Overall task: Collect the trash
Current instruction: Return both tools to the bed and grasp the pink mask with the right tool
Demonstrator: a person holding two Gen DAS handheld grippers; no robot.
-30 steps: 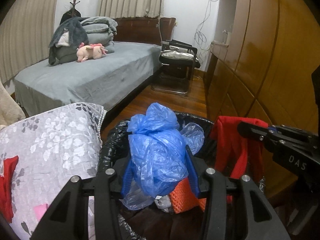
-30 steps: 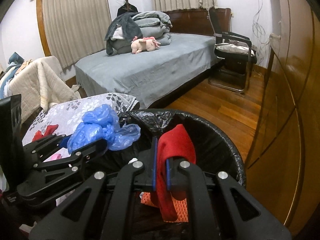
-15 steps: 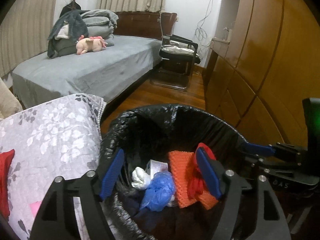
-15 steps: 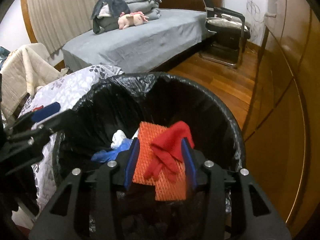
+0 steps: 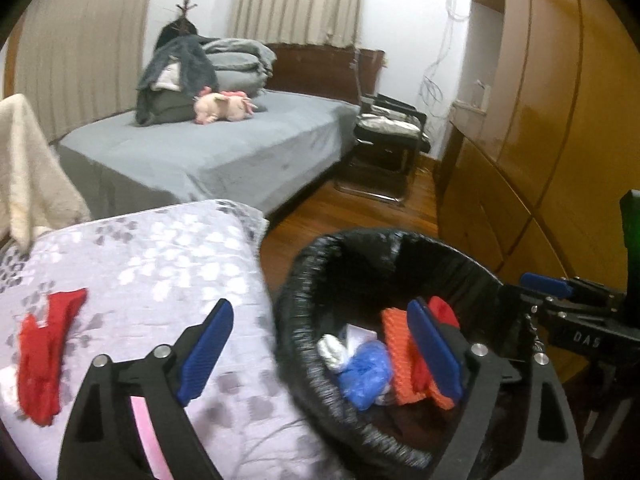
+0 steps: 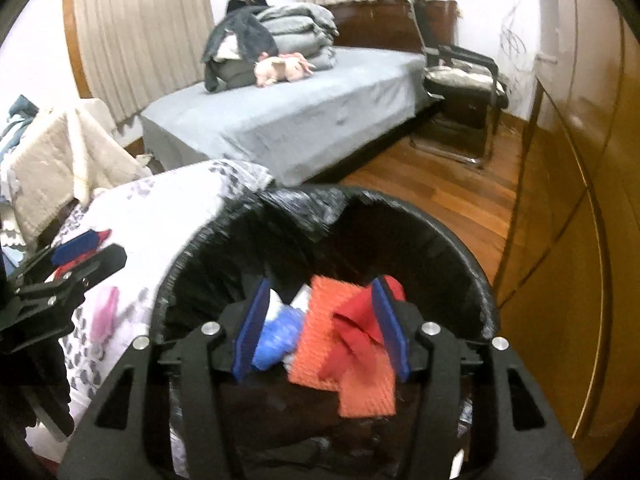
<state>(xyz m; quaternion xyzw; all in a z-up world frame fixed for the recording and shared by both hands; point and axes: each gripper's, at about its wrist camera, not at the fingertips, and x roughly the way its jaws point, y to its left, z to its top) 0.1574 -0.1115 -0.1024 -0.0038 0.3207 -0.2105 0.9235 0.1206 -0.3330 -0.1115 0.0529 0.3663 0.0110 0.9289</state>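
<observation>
1. At the left edge of the floral grey-and-white bedspread (image 5: 152, 264) I see a crumpled red cloth piece (image 5: 42, 356) lying flat, not yet collected. A thin pink slip (image 5: 148, 428) lies near the cover's bottom edge, partly hidden behind my left finger.
2. My left gripper (image 5: 316, 354) is released: its jaws have just been opening and nothing sits between the blue pads. One pad hangs over the bedspread's right edge, the other over the bin, so the gripper straddles the rim.
3. The round bin lined with a black plastic bag (image 5: 304, 280) stands just beside the bedspread's right edge, within easy reach of both hands.
4. Inside the bin lie a crumpled blue plastic bag (image 5: 366, 372), a white wad (image 5: 332, 350), an orange mesh pad (image 6: 344, 344) and a red cloth (image 6: 360, 322) draped on the pad. I judge these deposited.
5. My right gripper (image 6: 322, 328) is also released: its jaws have just been opening above the bin, the red cloth below them and free of the pads.
6. I judge the next target to be the red piece on the bedspread.
</observation>
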